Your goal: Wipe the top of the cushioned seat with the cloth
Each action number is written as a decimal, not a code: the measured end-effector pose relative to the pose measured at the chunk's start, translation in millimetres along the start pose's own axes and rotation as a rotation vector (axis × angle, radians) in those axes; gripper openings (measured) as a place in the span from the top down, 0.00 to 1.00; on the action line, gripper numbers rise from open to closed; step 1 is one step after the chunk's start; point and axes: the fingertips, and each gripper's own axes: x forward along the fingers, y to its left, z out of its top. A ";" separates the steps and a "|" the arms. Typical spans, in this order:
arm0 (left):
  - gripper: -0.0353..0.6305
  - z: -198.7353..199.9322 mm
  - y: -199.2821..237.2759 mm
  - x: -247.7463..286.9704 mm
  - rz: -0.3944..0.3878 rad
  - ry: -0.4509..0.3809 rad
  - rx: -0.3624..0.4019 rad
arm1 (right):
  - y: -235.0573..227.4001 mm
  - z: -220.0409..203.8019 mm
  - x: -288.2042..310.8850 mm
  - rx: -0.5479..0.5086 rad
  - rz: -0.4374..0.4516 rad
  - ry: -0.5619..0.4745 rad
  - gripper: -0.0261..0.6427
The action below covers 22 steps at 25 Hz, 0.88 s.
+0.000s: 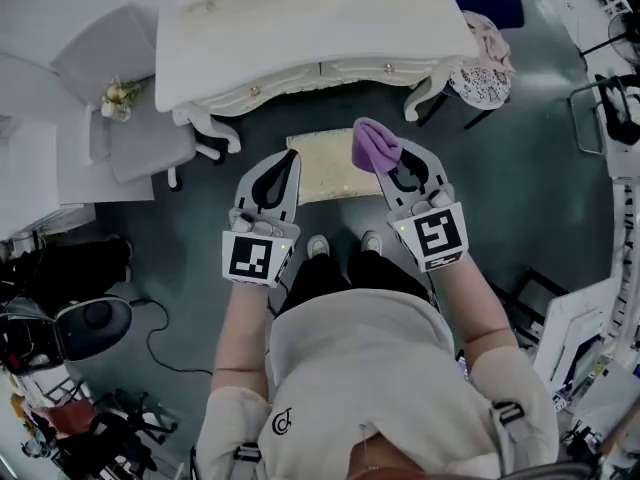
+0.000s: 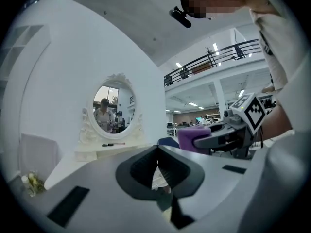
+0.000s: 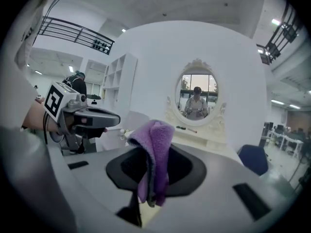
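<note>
1. The right gripper is pinching the purple cloth. Its fingers are closed on a bunched fold, with one lobe sticking up above them and the rest hanging below.
2. The grip looks meant for carrying. The cloth is wadded rather than spread flat, so it probably needs to drop and flatten before it can wipe.
3. The left gripper is carrying nothing. Its fingers are meeting at the tips with nothing between them, and it is probably just being held out of the way as a spare.
4. The cushioned seat is standing on the floor, just in front of the white vanity surface.
5. In the head view, the seat is lying between the two grippers, and the cloth is overlapping its far right corner.
6. Both gripper views are looking level at the mirror, with only a pale sliver of the seat showing under the fingers. So the cloth is likely above the seat and not touching it.
7. Wiping does not look begun. The next move probably calls for tilting the right gripper down onto the seat top.
</note>
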 end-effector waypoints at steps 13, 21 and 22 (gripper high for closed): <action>0.93 116.1 8.8 -26.2 0.055 -0.070 0.147 | -25.0 97.0 -35.6 -0.019 -0.062 -0.140 0.83; 0.93 164.7 -14.0 -22.5 0.000 -0.208 0.196 | -33.8 118.0 -39.9 -0.003 -0.072 -0.211 0.84; 0.93 163.0 -15.1 -20.8 -0.004 -0.204 0.185 | -34.9 118.4 -40.7 -0.008 -0.075 -0.218 0.84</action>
